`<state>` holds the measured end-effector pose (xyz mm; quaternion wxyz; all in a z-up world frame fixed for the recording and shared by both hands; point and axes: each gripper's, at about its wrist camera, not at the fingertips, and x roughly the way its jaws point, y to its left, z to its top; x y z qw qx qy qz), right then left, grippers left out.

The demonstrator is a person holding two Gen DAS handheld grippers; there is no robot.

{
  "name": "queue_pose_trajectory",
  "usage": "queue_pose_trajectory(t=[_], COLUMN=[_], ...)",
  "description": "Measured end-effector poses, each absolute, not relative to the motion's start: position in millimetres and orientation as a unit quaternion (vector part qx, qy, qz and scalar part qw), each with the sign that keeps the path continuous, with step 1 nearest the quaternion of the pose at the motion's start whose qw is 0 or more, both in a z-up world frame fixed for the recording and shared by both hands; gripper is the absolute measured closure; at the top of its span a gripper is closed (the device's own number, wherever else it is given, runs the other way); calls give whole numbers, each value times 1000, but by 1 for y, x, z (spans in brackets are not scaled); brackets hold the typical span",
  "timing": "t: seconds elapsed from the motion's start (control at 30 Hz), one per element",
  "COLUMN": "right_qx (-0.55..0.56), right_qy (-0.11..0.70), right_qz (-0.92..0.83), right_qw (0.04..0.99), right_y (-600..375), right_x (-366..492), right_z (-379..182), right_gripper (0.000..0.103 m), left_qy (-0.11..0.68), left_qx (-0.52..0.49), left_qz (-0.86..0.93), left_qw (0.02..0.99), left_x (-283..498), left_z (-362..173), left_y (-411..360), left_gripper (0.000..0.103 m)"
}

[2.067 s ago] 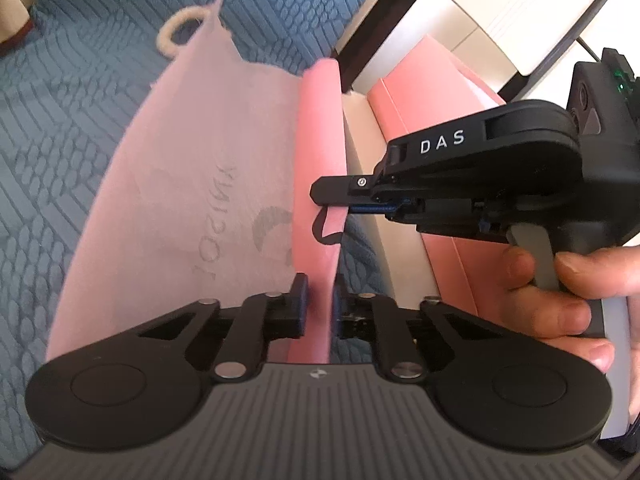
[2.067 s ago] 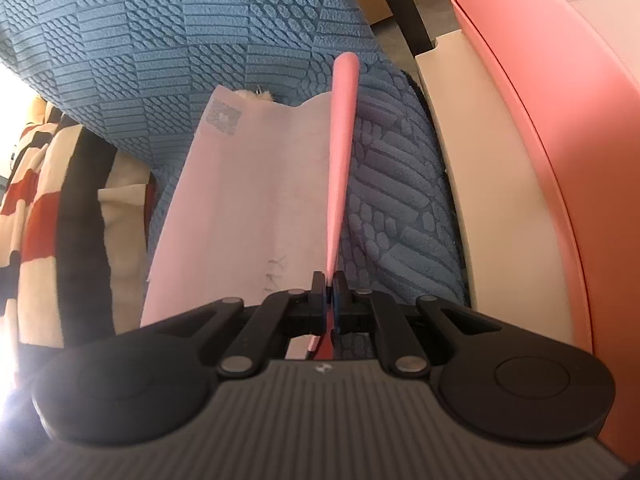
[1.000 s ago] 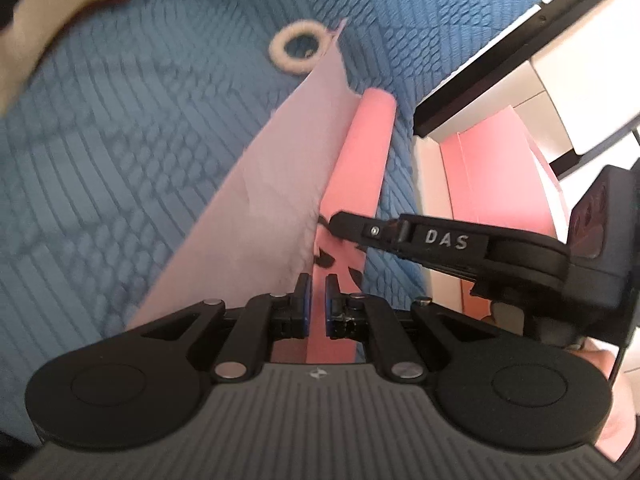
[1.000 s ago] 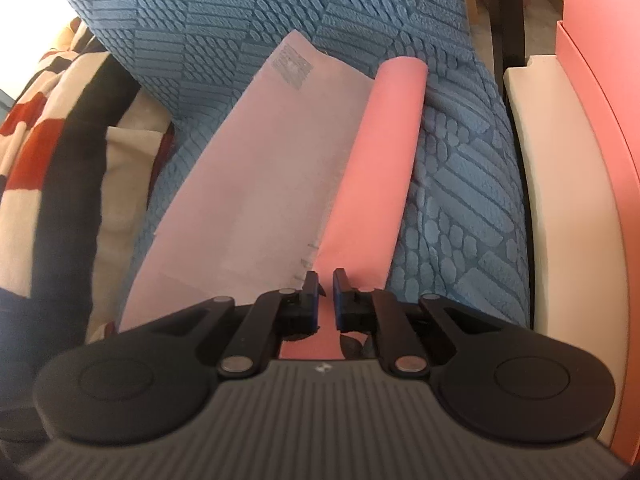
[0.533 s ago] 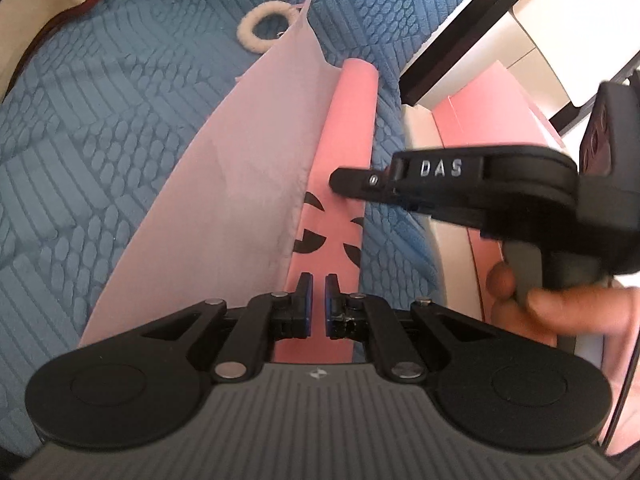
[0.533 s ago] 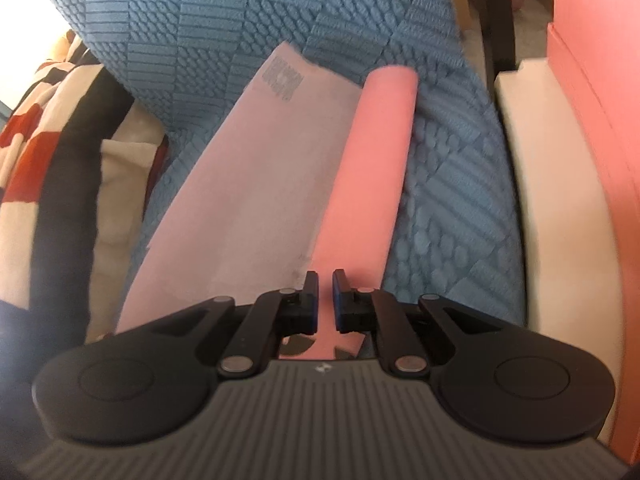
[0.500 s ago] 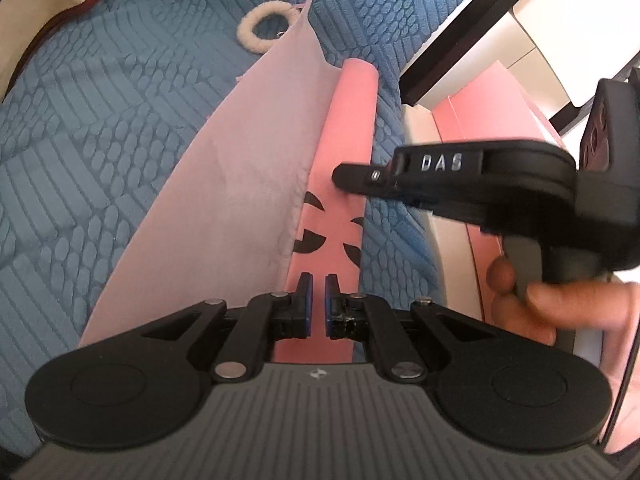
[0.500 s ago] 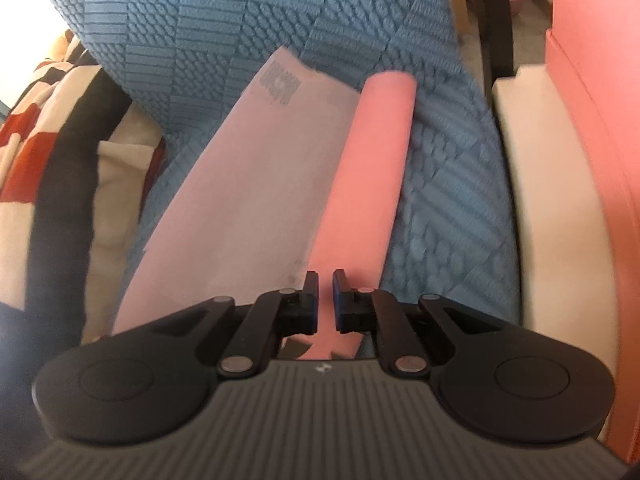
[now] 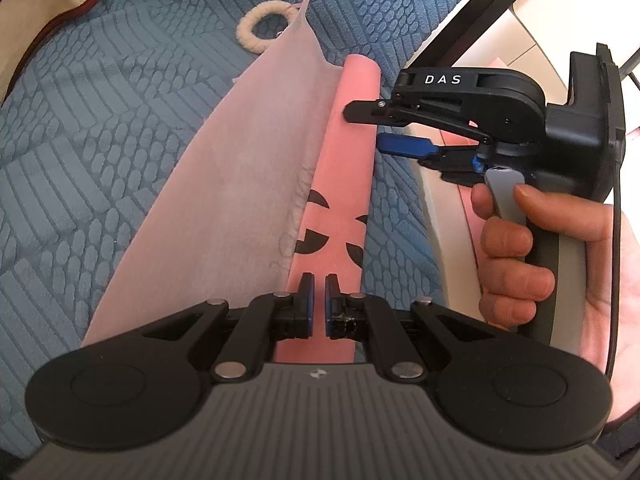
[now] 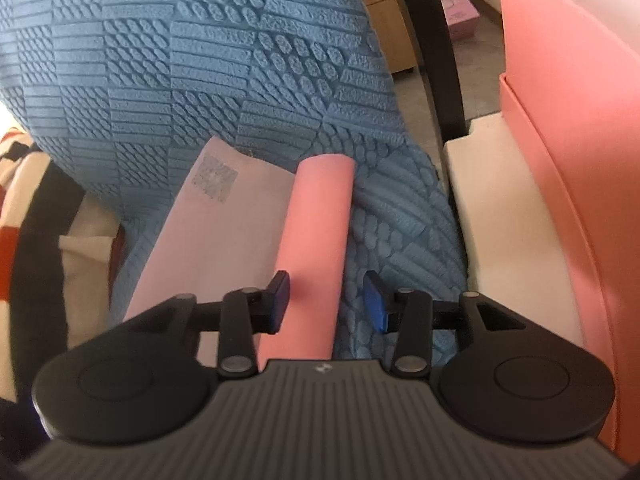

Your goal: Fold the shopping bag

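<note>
While the pink shopping bag [image 9: 224, 208] lies flat on the blue blanket [image 9: 80, 128], I am partway through folding it. One long side is turned over into a darker pink strip [image 9: 344, 168]. My left claw [image 9: 316, 300] is clenched on the near end of that strip. My right claw [image 9: 376, 128] has just been opening and has let go; the strip lies loose between its fingers. Next I think I must smooth the strip or fold again. On the right the blanket ends close by at a cream edge [image 10: 492, 216], so room is tight. Leftward is open.
</note>
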<state>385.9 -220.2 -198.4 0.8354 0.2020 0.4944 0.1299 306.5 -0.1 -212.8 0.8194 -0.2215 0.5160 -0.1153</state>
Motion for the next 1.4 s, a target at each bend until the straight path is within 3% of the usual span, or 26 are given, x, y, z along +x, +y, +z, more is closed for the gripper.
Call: queue_pose_trajectory(t=[0.13, 0.2, 0.27, 0.47, 0.83, 1.07, 1.4], right_qx=[211, 203, 195, 200, 192, 191, 198], right_qy=[502, 506, 509, 517, 515, 515, 529], right_qz=[159, 170, 174, 192, 175, 174, 147], right_qw=[824, 821, 820, 810, 817, 817, 812], right_y=[-214, -211, -208, -207, -206, -212, -218], right_x=[381, 376, 369, 351, 342, 344, 344], right_z=[-201, -200, -199, -194, -184, -181, -182], right_gripper=[61, 67, 81, 96, 96, 96, 96], left_qy=[512, 510, 507, 505, 488, 483, 479], left_qx=[-218, -217, -212, -204, -215, -222, -177], left_qz=[-109, -106, -102, -103, -141, -151, -174], left_qw=[823, 826, 829, 833, 834, 834, 842], left_x=[305, 305, 303, 298, 296, 293, 289], left_z=[-212, -212, -210, -207, -196, -194, -194], left_y=[1, 2, 1, 0, -8, -9, -26], left_gripper=[97, 97, 97, 97, 97, 72, 70])
